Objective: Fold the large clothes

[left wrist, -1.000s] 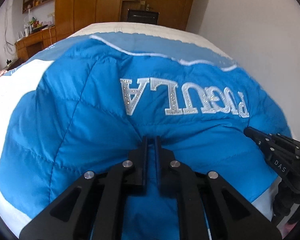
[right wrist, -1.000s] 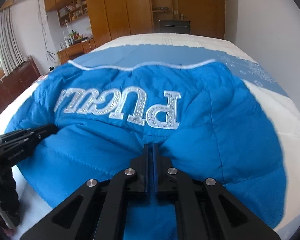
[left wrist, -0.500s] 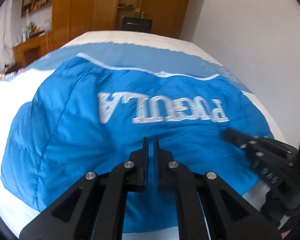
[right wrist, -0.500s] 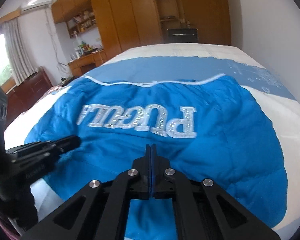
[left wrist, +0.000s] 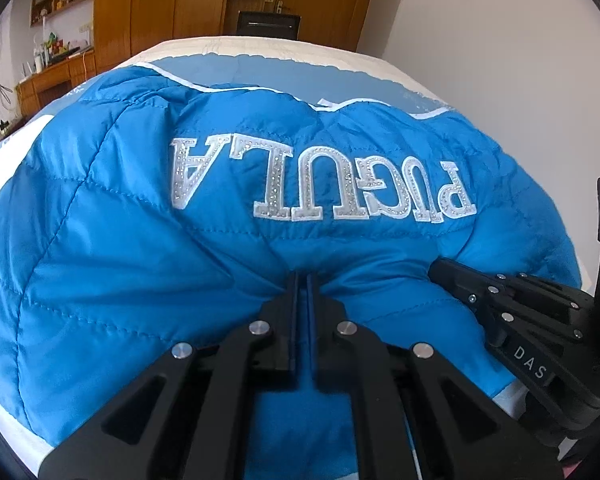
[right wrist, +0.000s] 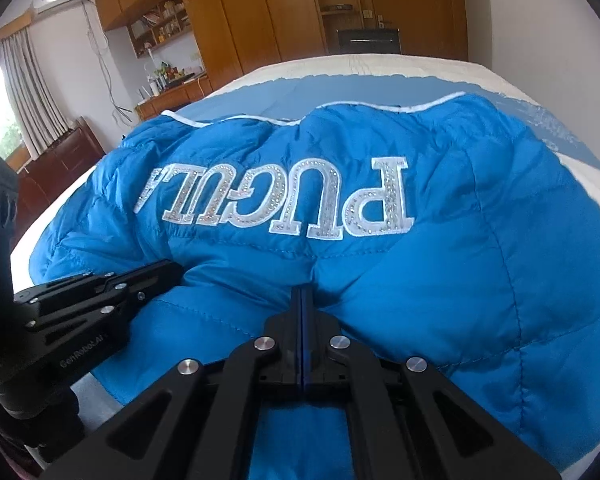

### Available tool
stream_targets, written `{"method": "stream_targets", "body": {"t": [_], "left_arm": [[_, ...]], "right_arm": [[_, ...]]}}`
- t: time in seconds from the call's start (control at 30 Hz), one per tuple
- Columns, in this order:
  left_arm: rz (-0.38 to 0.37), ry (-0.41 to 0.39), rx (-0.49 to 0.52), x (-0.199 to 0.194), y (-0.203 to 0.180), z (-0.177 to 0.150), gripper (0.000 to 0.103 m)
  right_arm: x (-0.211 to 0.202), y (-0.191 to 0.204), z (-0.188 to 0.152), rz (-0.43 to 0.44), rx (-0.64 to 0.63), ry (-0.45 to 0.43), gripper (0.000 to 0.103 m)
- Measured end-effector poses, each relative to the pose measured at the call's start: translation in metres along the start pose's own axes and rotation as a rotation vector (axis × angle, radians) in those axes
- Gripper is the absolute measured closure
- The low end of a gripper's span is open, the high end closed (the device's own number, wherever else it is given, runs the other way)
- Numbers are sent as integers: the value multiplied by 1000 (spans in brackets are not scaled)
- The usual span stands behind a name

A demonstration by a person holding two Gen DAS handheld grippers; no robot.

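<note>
A bright blue quilted jacket (left wrist: 148,248) with silver upside-down lettering lies on the bed; it also shows in the right wrist view (right wrist: 480,280). My left gripper (left wrist: 301,280) is shut on a pinch of the jacket's near edge. My right gripper (right wrist: 302,294) is shut on the same near edge, further right. Each gripper shows in the other's view: the right one (left wrist: 500,304) at the right, the left one (right wrist: 100,292) at the left. The jacket's far hem with white piping is bunched and puckered.
The bed (left wrist: 260,46) has a white and light blue cover (right wrist: 340,88). A white wall (left wrist: 500,40) runs along its right side. Wooden wardrobes (right wrist: 268,12) and a cluttered desk (right wrist: 172,88) stand beyond the bed. A dark dresser (right wrist: 60,160) and curtains are at left.
Both grippers have moved forward with the jacket's near edge in them. The jacket has bunched up toward the far hem and the lettering looms closer.
</note>
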State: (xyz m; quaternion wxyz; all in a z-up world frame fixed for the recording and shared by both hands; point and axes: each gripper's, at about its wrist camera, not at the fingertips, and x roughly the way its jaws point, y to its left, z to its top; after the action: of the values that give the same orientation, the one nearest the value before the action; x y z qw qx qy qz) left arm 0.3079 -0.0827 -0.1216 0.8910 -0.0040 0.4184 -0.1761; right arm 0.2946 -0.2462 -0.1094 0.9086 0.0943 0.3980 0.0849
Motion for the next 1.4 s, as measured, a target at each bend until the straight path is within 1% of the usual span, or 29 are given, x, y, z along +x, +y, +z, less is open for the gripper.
{"method": "stream_targets", "body": {"t": [0.17,0.2,0.23,0.27,0.3,0.33,0.37,0.4,0.43,0.5,0.57,0.63,0.67,0.7,0.73,0.77,0.8,0.87,0.9,0.93,1.03,1.23,1.33,1.4], "left_arm": [[6,1,-11,-4,-2,3,99],[13,8,-12,-6,-5,7,99],[18,10,-17,-13,-4,9,98],[12,-1,-24,-19,-5,13,97],[9,-16,-28,-29,-2,15,95],[18,-40,-30,-43,4,18,84],[32,-63,-32,-56,11,22,66],[47,-106,-36,-75,23,27,58],[64,-132,-40,-85,32,30,51],[129,-157,-72,-104,63,38,49],[147,-152,-119,-110,90,44,44],[140,-117,-176,-108,122,46,42],[127,-101,-197,-106,133,47,42],[100,-80,-226,-102,147,46,42],[83,-72,-244,-100,155,43,41],[56,-62,-270,-96,164,42,41],[37,-57,-286,-95,169,39,41],[-26,-47,-320,-86,175,35,41],[-41,-43,-325,-83,177,35,41],[-51,-35,-321,-78,175,34,41],[-42,-26,-295,-72,171,32,39],[-42,-20,-275,-63,170,34,35],[-51,-23,-293,-64,179,33,35],[-92,-25,-333,-64,189,33,35]], "right_arm": [[-5,9,6,-31,-40,6,103],[-12,8,8,-5,-33,14,103],[-19,5,10,29,-16,12,101],[-30,1,13,60,-2,-7,100],[-43,-3,16,61,-5,-34,96],[-54,-6,20,46,-12,-56,88],[-70,-16,26,36,-5,-86,82],[-81,-25,29,39,9,-100,71],[-89,-35,32,44,28,-107,67],[-104,-63,39,43,86,-110,64],[-114,-97,44,33,162,-106,60],[-118,-122,45,18,210,-107,54],[-119,-139,45,13,250,-107,52],[-120,-150,44,24,272,-102,47],[-117,-162,43,51,300,-85,41],[-113,-167,43,75,314,-69,39],[-106,-175,42,122,338,-43,38],[-95,-183,40,169,369,-13,35],[-89,-186,39,187,381,7,31],[-83,-188,38,205,389,23,28],[-70,-190,36,260,412,51,28],[-51,-192,35,289,430,84,28],[-45,-193,33,297,437,100,28],[-41,-195,31,314,451,111,28]]}}
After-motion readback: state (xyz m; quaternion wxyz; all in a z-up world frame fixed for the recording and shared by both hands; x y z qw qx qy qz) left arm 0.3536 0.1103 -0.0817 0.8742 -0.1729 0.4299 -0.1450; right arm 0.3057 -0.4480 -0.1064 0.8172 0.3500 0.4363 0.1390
